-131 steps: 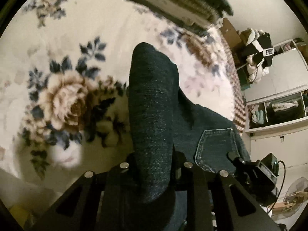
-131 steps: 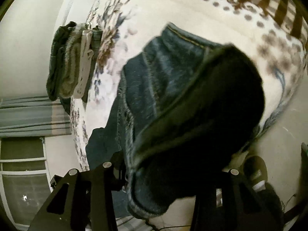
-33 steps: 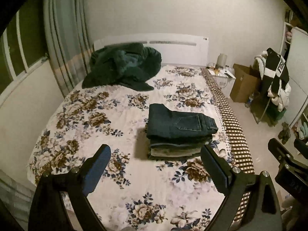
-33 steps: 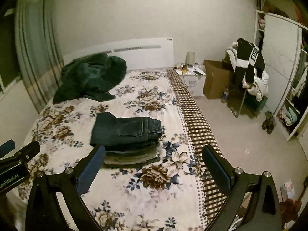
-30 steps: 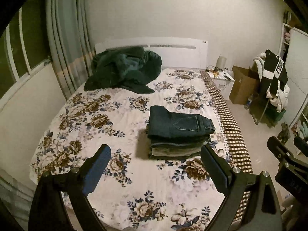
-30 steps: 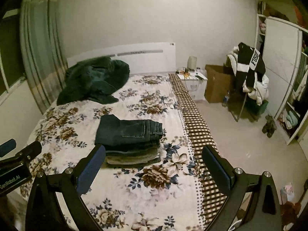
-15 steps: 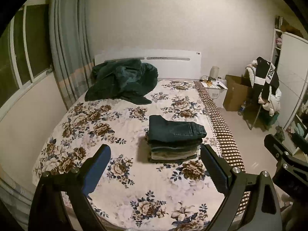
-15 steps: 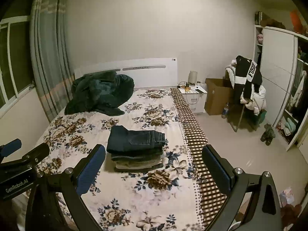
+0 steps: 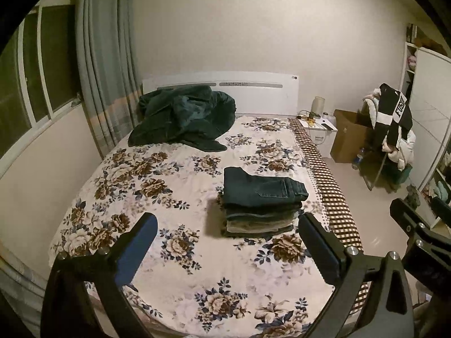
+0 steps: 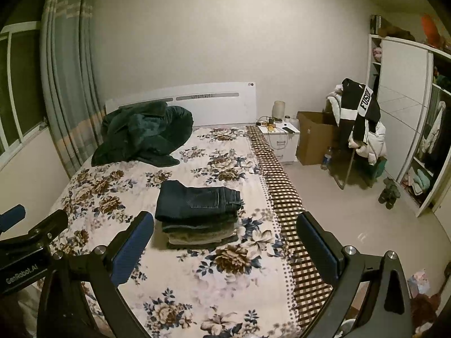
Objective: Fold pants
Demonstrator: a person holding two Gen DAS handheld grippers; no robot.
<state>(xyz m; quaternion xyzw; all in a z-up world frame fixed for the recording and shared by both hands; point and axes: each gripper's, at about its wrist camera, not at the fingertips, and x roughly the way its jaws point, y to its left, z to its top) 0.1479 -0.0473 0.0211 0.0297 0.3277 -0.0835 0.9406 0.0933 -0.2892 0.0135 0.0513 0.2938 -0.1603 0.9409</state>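
Right wrist: one folded jeans (image 10: pixel 197 200), one stack (image 10: pixel 200 231).

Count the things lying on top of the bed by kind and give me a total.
Stack of folded pants: 1, with dark jeans on top
Dark green blanket, crumpled near the headboard: 1
Total: 2
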